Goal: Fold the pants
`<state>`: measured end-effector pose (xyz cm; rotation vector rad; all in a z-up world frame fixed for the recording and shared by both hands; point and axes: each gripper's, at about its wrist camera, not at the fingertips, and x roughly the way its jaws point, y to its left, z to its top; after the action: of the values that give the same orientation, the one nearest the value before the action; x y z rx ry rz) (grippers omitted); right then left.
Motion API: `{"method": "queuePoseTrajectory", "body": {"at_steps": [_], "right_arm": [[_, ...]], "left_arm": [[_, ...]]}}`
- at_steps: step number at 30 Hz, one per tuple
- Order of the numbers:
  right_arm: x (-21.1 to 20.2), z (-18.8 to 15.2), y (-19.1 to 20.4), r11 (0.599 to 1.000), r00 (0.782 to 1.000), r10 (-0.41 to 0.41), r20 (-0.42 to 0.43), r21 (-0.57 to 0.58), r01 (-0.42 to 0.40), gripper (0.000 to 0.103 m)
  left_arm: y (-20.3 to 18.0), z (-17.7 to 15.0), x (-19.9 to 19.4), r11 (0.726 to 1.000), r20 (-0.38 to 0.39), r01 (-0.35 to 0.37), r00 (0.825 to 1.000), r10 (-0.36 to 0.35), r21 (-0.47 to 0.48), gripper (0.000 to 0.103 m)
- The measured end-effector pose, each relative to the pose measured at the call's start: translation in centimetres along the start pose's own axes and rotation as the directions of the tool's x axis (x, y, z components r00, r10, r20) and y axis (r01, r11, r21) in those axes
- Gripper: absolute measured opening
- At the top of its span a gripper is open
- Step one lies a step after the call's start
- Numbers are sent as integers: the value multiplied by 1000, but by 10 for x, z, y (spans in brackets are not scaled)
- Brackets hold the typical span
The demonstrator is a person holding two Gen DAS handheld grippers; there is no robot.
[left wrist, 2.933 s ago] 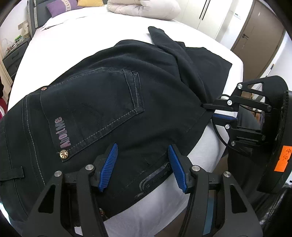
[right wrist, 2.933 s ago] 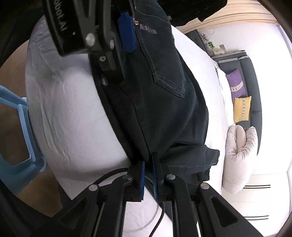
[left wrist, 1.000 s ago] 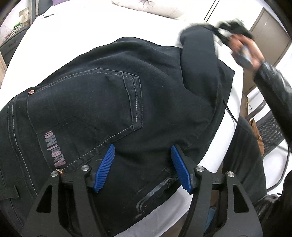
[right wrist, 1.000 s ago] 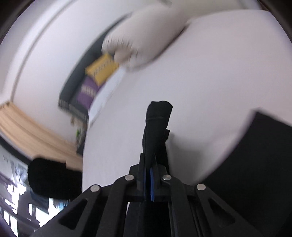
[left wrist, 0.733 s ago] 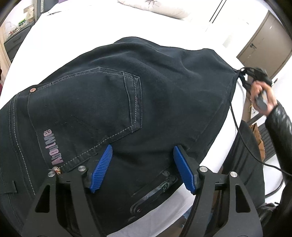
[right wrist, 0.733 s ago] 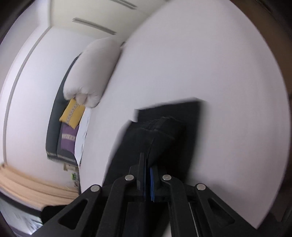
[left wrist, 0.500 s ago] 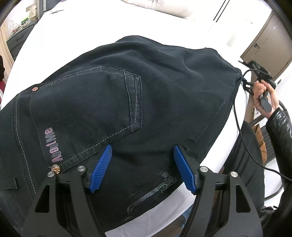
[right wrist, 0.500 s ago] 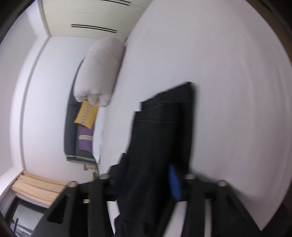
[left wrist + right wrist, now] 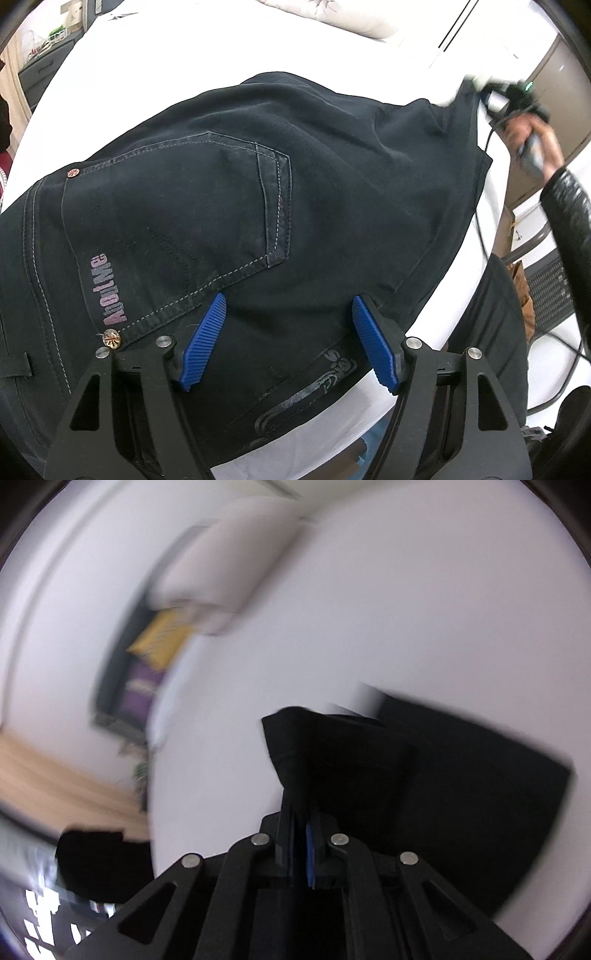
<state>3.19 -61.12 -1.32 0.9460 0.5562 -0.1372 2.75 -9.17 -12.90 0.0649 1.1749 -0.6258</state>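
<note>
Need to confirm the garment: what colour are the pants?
Black pants, pale pocket stitching; clearest in the left wrist view.

Dark navy pants (image 9: 295,206) lie spread across a white bed (image 9: 184,59), seat side up, the back pocket (image 9: 177,229) with pale stitching and a small logo showing. One far corner of the fabric (image 9: 295,749) is lifted off the sheet, bunched to a narrow peak.
</note>
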Motion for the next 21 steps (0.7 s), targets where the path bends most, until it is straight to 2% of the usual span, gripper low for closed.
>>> {"method": "queuePoseTrajectory", "body": {"at_steps": [1,2,4,6,7,9,10,11,12,15,21], "right_arm": [[-16,9,17,995,993,93,68,-41,-90,6],[-29,14,21,988,982,146,120,-59,-140,6],[-41,19,9,988,974,153,166,-43,-148,5],[-36,14,-33,998,990,44,134,49,-51,5],[-29,4,-68,990,995,-52,90,133,39,5],[-28,-20,-123,952,989,-145,39,278,129,5],[-31,-31,-144,930,987,-159,31,341,139,5],[-35,-39,-156,920,990,-134,47,377,106,4],[-39,-43,-162,919,992,-108,71,388,73,2],[-43,-40,-154,938,987,-140,73,330,108,3],[-44,-47,-150,930,979,-178,95,340,137,4]], "left_arm": [[0,1,0,1000,1,3,1000,-3,-9,71],[1,1,0,1000,2,8,1000,-8,-17,71],[5,2,-2,999,10,33,999,-33,-38,71],[8,2,-2,998,12,43,999,-43,-45,71],[6,1,-2,999,10,35,999,-35,-31,71],[3,0,-2,1000,9,23,1000,-23,-11,72],[2,0,-2,1000,8,18,1000,-18,-5,73],[1,0,-2,1000,6,19,1000,-19,-5,76],[1,0,-1,1000,5,22,1000,-22,-7,76],[2,0,0,1000,-1,19,1000,-19,-9,77],[-1,1,0,1000,-10,18,1000,-18,-20,77]]}}
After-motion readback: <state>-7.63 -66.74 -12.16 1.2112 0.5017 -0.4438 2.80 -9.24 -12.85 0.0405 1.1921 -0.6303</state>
